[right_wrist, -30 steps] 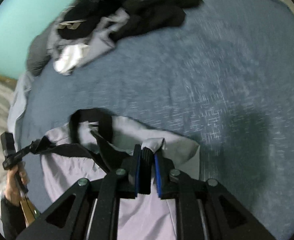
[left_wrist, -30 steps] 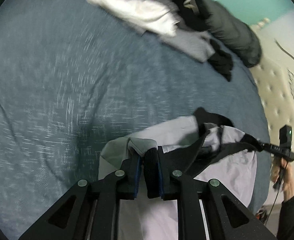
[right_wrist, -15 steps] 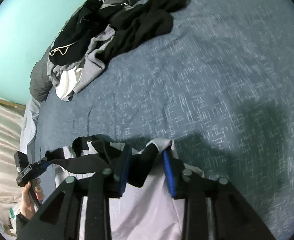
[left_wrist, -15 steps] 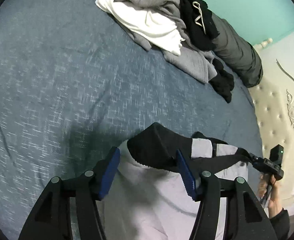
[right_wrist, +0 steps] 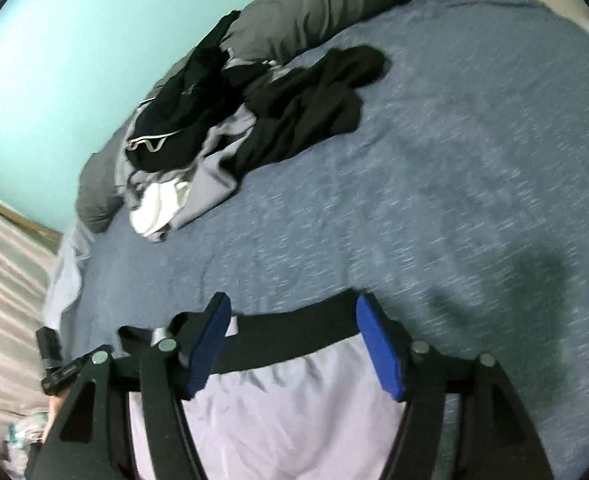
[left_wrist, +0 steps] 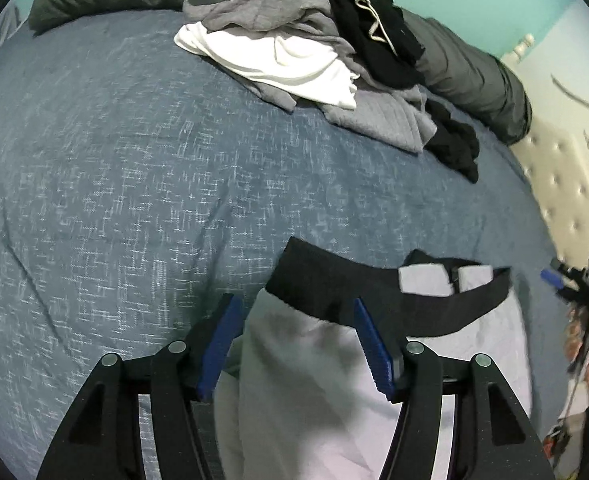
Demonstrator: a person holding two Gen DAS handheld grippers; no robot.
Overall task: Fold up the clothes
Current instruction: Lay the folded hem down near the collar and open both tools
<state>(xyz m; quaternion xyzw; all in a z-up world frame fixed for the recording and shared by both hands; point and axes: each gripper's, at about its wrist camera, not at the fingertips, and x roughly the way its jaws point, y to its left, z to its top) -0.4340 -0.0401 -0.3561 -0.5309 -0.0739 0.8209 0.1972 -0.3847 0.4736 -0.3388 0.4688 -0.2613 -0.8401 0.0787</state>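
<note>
Fingers (left_wrist: 368, 344) of left gripper (left_wrist: 296, 346) spread wide, holding nothing; right gripper (right_wrist: 294, 346) fingers (right_wrist: 378, 350) wide too, nothing between pads. Bed (left_wrist: 114, 184) with blue cover takes most of both views, broad bare stretch between near garment and far heap. Light grey garment (left_wrist: 306, 392) with black waistband (left_wrist: 318, 292) lies flat at bed's near edge, under both grippers. Clothes pile (left_wrist: 306, 52) sits far side against dark grey pillow (left_wrist: 474, 80). Left view only: tufted headboard (left_wrist: 566, 184), other gripper at right. Right view only: striped floor (right_wrist: 2, 280), teal wall (right_wrist: 74, 52).
</note>
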